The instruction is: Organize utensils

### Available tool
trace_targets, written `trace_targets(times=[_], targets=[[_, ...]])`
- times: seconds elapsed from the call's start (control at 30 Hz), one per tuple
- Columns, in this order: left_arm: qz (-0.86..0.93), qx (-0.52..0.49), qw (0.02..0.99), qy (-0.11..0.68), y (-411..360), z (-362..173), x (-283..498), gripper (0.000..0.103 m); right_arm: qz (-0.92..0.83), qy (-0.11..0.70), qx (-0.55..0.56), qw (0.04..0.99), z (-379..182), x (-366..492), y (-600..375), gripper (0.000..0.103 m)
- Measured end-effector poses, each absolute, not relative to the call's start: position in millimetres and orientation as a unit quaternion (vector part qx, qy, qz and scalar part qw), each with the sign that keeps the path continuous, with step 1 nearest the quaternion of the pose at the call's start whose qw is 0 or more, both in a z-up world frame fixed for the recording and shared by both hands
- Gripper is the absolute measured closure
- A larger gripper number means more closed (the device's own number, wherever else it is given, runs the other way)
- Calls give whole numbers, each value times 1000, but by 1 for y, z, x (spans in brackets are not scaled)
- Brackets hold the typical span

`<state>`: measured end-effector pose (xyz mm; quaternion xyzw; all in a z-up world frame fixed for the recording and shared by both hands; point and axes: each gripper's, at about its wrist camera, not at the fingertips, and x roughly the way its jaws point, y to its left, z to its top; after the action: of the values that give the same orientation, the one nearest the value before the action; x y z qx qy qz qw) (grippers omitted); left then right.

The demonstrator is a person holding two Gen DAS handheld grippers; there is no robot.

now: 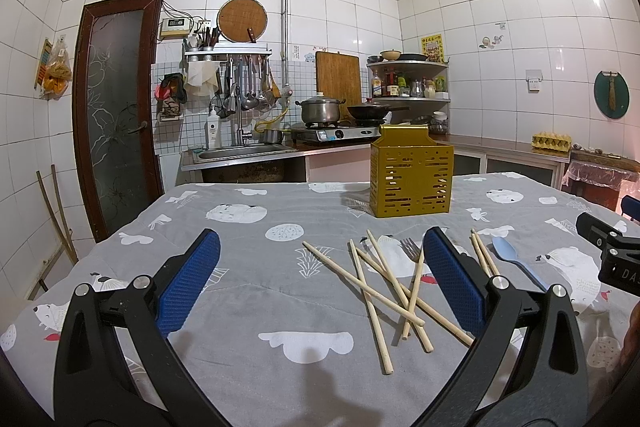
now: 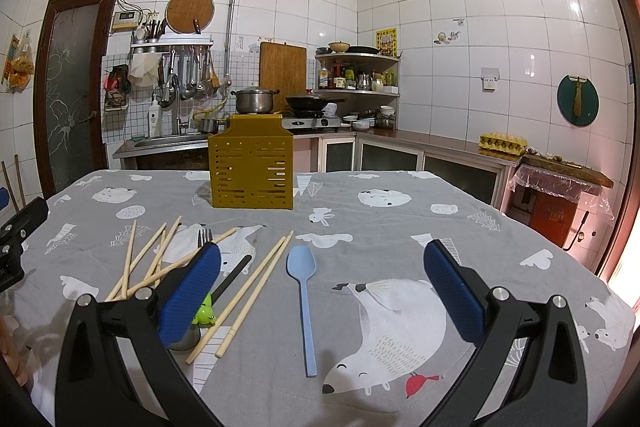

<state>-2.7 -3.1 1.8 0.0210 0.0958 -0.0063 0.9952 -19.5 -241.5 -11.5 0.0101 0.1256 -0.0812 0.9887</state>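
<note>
From my left wrist, nothing looks sorted yet: my left gripper [image 1: 320, 267] gapes wide and empty over the loose wooden chopsticks [image 1: 384, 291] and fork [image 1: 412, 249], while the slotted gold metal holder [image 1: 412, 179] stands beyond on the quilted cloth [image 1: 240, 247]

From my right wrist, my right gripper [image 2: 322, 273] is equally spread and empty above the matte blue spoon [image 2: 304, 291]

chopsticks [image 2: 240, 291]: 7 | fork [image 2: 205, 237]: 1 | spoon [image 2: 303, 291]: 1 | holder [image 2: 251, 167]: 1
</note>
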Motion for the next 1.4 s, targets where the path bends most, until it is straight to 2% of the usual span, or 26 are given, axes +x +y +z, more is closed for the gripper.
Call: trace_targets(times=[1.1,1.4], targets=[[-8,26,995,96,-3,13,-8,5,-84,101,11,991,-4,-28,-241,4],[-16,17,990,139,2,6,7,5,-68,131,20,989,-8,-18,-244,4]])
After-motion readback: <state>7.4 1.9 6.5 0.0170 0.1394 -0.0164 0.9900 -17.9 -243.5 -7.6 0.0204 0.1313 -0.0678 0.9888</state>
